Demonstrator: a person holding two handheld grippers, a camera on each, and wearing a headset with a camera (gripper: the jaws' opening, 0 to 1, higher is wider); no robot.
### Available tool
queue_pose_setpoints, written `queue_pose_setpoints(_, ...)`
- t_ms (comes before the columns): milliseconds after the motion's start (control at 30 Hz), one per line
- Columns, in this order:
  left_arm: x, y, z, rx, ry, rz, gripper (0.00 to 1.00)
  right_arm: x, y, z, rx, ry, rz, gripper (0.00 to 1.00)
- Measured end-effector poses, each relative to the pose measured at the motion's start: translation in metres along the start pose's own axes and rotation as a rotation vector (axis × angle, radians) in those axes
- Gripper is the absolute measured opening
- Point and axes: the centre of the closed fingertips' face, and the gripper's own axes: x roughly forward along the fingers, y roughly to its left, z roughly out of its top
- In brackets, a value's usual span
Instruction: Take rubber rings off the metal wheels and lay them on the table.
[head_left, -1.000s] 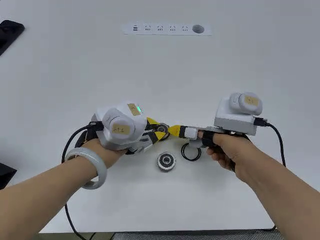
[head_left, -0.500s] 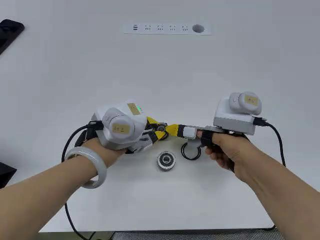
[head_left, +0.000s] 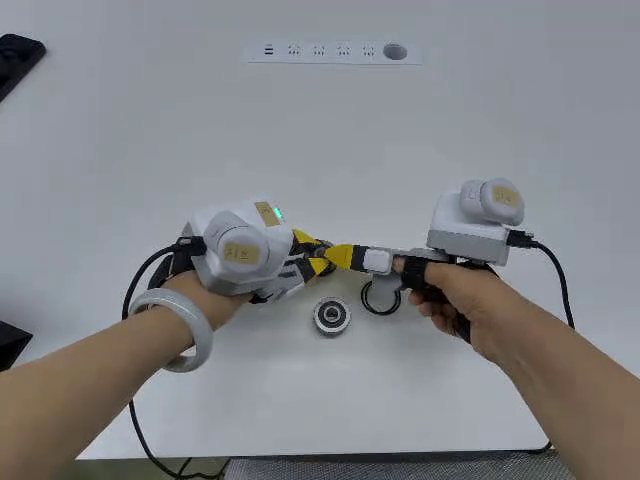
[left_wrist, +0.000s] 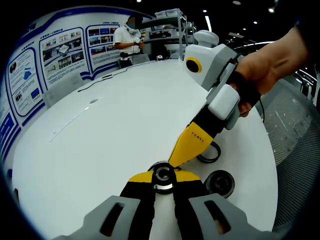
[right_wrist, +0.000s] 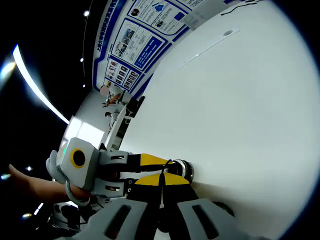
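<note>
Setting: white round table (head_left: 300, 140), power strip (head_left: 333, 51) at the far edge; display hall with blue wall panels behind, seen in both gripper views.
Left gripper (left_wrist: 162, 178): clenched on a metal wheel (left_wrist: 163, 173), lifted just clear of the table, nipped at the yellow tips.
Right gripper (right_wrist: 161, 181): jaws pressed together, tips against the rim of that same wheel, meeting it from the opposite side. Whether rubber is nipped between them: too small to tell.
Already off: one rubber ring (head_left: 380, 302), flat on the table, near and under the right gripper's jaws, not touched by them.
Waiting: second wheel (head_left: 331, 316), flat on the table just beside the loose ring, below both sets of tips and apart from them. Ring on it or not: not readable.
Step (judgement): peeling the ring off the clamped wheel; task partway, one ring down.
Next move (judgement): calls for a bite on the rubber alone, a pull away from the left gripper with the wheel held steady, then laying the ring beside the first.
Risk (judgement): tips sliding off the rim without catching rubber.
</note>
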Motion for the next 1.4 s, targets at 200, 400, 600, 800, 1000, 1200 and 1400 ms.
queue_pose_setpoints(200, 0.000, 0.000, 0.000, 0.004, 0.006, -0.003, 0.13, -0.002, -0.014, -0.001, 0.025, -0.008, -0.053, 0.02)
queue_pose_setpoints(400, 0.000, 0.000, 0.002, 0.020, 0.006, -0.012, 0.14, -0.001, -0.016, -0.001, 0.021, -0.013, -0.070, 0.02)
queue_pose_setpoints(600, -0.003, -0.004, 0.006, 0.054, -0.014, -0.019, 0.18, -0.001, -0.016, 0.000, 0.022, -0.016, -0.079, 0.02)
queue_pose_setpoints(800, -0.009, -0.002, 0.008, 0.065, -0.035, -0.002, 0.25, -0.002, -0.014, 0.000, 0.024, -0.018, -0.078, 0.02)
queue_pose_setpoints(1000, -0.012, 0.001, 0.000, 0.055, -0.025, 0.003, 0.30, -0.002, -0.013, 0.000, 0.025, -0.018, -0.074, 0.02)
queue_pose_setpoints(1200, -0.015, 0.001, -0.007, 0.046, -0.017, 0.008, 0.32, -0.003, -0.009, 0.000, 0.023, -0.016, -0.068, 0.02)
queue_pose_setpoints(1400, -0.020, 0.003, -0.014, 0.029, -0.008, 0.020, 0.35, -0.003, -0.003, -0.001, 0.030, -0.018, -0.053, 0.02)
